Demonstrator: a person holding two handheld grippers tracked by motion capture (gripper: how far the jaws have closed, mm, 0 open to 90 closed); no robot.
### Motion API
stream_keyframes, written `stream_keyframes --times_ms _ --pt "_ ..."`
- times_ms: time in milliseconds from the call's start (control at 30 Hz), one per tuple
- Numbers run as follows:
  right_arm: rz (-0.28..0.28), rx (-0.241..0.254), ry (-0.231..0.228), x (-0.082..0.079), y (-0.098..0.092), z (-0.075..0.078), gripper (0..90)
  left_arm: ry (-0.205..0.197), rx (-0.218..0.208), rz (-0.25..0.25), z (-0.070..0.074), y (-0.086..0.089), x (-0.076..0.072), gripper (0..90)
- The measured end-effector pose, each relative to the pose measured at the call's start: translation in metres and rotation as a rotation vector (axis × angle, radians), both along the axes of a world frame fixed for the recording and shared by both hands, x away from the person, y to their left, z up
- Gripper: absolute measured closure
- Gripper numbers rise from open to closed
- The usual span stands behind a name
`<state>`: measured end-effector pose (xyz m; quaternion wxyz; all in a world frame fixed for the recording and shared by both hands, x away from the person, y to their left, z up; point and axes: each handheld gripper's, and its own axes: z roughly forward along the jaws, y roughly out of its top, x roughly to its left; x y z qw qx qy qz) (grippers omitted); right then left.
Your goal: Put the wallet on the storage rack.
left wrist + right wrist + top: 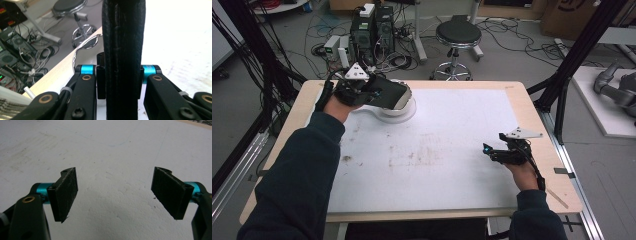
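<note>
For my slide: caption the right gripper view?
Right tongs open, nothing between them, above the white mat.

We cannot make out what the dark, flat, pale-edged object [391, 94] at the table's far left is, and it hides part of the white round dish [404, 111] beneath it. In the left gripper view, a black stitched slab [123, 50] runs past the top and bottom edges, blocking the middle.

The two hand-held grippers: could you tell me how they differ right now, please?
The left hand-held gripper is closed; the right hand-held gripper is open and holds nothing. The left sits at the table's far left beside a white dish; the right is near the right edge. Both have black jaws.
</note>
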<state>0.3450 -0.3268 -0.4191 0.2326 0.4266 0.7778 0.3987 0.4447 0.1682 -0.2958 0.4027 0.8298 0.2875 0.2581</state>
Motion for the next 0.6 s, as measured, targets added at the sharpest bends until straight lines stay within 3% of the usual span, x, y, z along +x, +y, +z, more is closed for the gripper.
stream_keyframes --times_ms 133,267,333,400,467,533,600 --pt "-0.003 0.002 0.005 0.001 0.0 -0.001 21.6 0.024 0.036 0.005 -0.004 -0.007 0.014 73.4" --pt "0.0 -0.001 0.006 0.002 0.0 -0.001 21.6 0.052 -0.012 0.035 -0.012 -0.012 0.026 73.4" --pt "-0.002 -0.001 0.006 0.002 -0.001 -0.001 21.6 0.063 -0.01 0.047 -0.019 -0.015 0.029 73.2" --pt "-0.004 0.002 0.005 0.002 -0.001 -0.001 21.6 0.07 -0.082 0.071 -0.022 -0.014 0.031 72.5" --pt "-0.003 0.001 0.006 0.002 -0.002 -0.002 21.6 0.077 -0.124 0.087 -0.026 -0.013 0.031 70.3" --pt "-0.005 0.001 0.007 0.001 -0.002 -0.002 21.6 0.107 -0.169 0.106 -0.031 -0.011 0.031 59.9" --pt "-0.004 0.002 0.006 0.0 -0.002 -0.001 21.6 0.118 -0.201 0.115 -0.037 -0.008 0.029 56.3"
